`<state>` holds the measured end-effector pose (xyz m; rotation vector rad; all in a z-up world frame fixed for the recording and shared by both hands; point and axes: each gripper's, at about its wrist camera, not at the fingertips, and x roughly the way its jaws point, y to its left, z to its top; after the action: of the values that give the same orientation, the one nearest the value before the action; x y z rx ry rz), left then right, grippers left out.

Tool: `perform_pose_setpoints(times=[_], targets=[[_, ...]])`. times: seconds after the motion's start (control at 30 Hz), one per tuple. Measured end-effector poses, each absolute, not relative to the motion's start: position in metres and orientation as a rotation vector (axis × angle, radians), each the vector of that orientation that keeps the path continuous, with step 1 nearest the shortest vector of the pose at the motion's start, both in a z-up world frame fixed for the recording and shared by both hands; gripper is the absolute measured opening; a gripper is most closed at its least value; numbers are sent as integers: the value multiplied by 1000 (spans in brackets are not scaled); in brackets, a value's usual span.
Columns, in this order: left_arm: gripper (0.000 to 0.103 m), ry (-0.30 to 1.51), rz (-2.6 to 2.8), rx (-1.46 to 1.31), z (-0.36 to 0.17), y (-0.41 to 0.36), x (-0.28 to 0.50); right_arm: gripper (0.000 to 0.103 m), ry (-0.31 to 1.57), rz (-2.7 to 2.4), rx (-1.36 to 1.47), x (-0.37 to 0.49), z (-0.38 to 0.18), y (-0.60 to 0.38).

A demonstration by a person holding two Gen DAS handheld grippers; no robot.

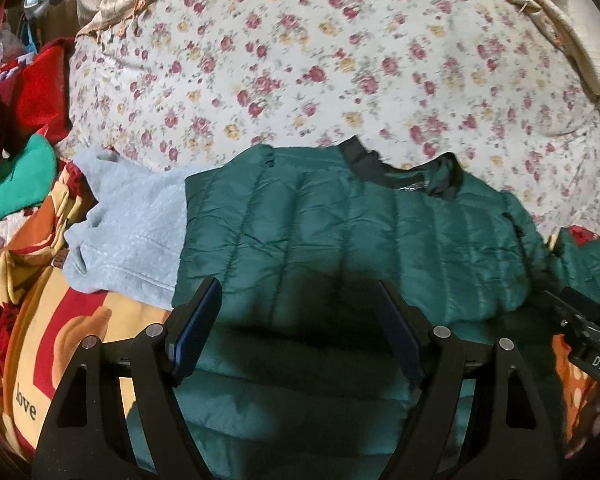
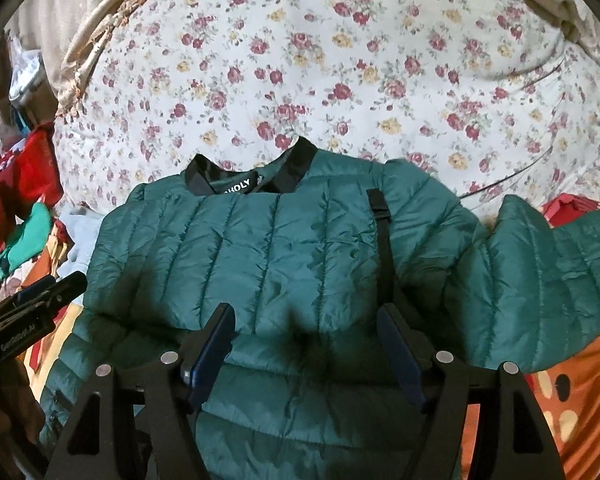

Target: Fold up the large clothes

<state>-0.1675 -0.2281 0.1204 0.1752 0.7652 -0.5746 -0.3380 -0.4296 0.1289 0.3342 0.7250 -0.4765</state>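
Both grippers hung above the green puffer jacket [image 2: 284, 248], tilted down toward it; left gripper [image 1: 296, 312] had its jaws wide w/ nothing between the blue pads, only jacket fabric seen below them; right gripper [image 2: 308, 332] likewise had jaws apart and empty, no pad pressing on cloth. In the right wrist view the left gripper showed at the left edge, just beside the jacket's side; in the left wrist view the right gripper poked in at the right edge, near the jacket's lower corner. Jacket lay on the bed, bottom part folded up over the body so a fold edge ran across just ahead of both grippers; black collar [image 2: 296, 160] at the far end, touching the floral quilt [image 2: 340, 60]; one sleeve [image 2: 548, 272] spread out to the right, off the body, over an orange patterned sheet [image 2: 572, 400]. A grey fleece [image 1: 128, 216] lay touching the jacket's left edge; red and green clothes [image 1: 24, 128] piled further left, well apart from the jacket. Open room: the quilt beyond the collar was free of clothes; left side crowded; a beige trimmed cover [image 1: 540, 12] edged the quilt at the back.
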Motion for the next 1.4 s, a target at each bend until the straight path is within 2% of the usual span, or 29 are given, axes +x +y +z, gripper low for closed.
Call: perform_pose_setpoints(times=[0.43, 1.4], targets=[[79, 752, -607, 185, 131, -235, -195, 76, 740, -511, 309, -364, 135, -426], [79, 796, -604, 209, 111, -253, -198, 76, 770, -566, 335, -389, 121, -449]])
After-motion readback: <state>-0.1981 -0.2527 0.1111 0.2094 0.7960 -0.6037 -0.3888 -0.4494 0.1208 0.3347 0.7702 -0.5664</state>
